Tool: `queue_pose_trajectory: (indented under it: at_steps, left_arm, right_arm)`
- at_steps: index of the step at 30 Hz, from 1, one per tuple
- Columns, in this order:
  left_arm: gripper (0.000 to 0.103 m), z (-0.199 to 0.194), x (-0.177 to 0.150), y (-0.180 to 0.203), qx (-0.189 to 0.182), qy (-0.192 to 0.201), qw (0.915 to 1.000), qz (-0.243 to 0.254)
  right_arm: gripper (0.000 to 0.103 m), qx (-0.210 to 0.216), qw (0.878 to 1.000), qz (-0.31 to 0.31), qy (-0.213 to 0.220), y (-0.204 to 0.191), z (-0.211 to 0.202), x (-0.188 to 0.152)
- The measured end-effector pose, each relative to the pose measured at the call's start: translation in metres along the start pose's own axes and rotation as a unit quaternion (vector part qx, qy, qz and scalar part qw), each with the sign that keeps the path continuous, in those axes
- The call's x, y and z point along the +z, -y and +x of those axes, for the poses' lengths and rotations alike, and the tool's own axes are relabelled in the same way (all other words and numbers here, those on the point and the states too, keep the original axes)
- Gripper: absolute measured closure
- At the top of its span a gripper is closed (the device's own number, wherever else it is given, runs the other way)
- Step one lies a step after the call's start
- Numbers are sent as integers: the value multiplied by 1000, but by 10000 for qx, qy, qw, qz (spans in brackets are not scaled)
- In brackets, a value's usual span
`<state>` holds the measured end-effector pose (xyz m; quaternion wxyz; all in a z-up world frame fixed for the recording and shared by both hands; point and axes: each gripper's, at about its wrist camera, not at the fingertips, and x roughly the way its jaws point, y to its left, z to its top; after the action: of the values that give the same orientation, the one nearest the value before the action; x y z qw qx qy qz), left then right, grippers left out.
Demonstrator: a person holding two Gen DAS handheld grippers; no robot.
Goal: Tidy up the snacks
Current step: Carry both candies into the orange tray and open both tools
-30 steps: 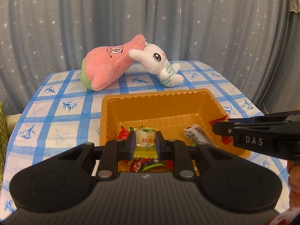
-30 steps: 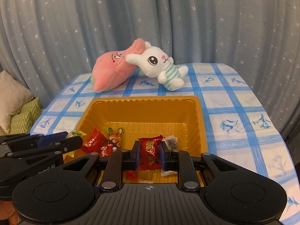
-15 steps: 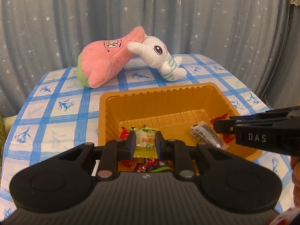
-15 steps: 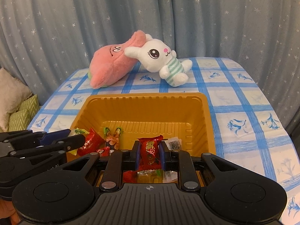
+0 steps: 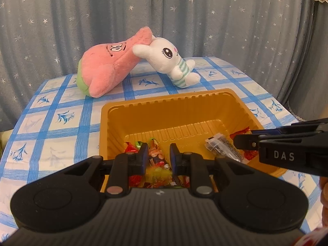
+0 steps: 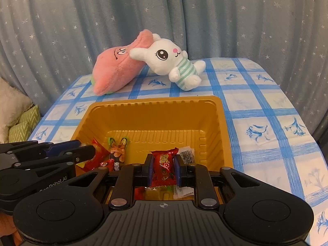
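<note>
1. Left wrist view: the left gripper (image 5: 156, 155) hangs over the near end of an orange tray (image 5: 164, 100), its fingers parted with nothing between them; a yellow packet (image 5: 158, 173) and other loose sweets lie in the tray directly beneath.
2. At 3 o'clock in the same view, the right gripper (image 5: 235, 142) reaches in from the side, its black body stamped "DAS"; a clear packet with dark print (image 5: 222, 146) lies in the tray just beside its tip.
3. Right wrist view: the right gripper is clamped on a red sweet wrapper (image 6: 164, 169) printed with gold characters, held upright above the tray's near edge.
4. At 9 o'clock there, the left gripper shows partial lettering reading "Robot.AI"; red wrappers (image 6: 96, 155) and a green-ended sausage stick (image 6: 119, 150) lie by its tip.
5. At 12 o'clock beyond the tray, a pink plush star (image 6: 116, 71) and a white plush rabbit (image 6: 170, 61) in a green-striped shirt lean together on a blue-checked tablecloth (image 6: 262, 114), before a star-dotted grey curtain (image 6: 225, 16).
</note>
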<state>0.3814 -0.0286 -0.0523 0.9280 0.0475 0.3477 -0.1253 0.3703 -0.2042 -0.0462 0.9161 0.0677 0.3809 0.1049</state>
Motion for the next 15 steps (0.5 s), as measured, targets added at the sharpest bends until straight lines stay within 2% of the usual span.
queue_pose_trajectory:
  at_steps: [9, 15]
  left_arm:
    - [82, -12, 2, -11, 152, 94, 9998, -67]
    - [75, -16, -4, -17, 245, 51, 9997, -72]
  right_arm:
    - [82, 11, 10000, 62, 30, 4, -4, 3]
    - [82, 111, 9999, 89, 48, -2, -4, 6]
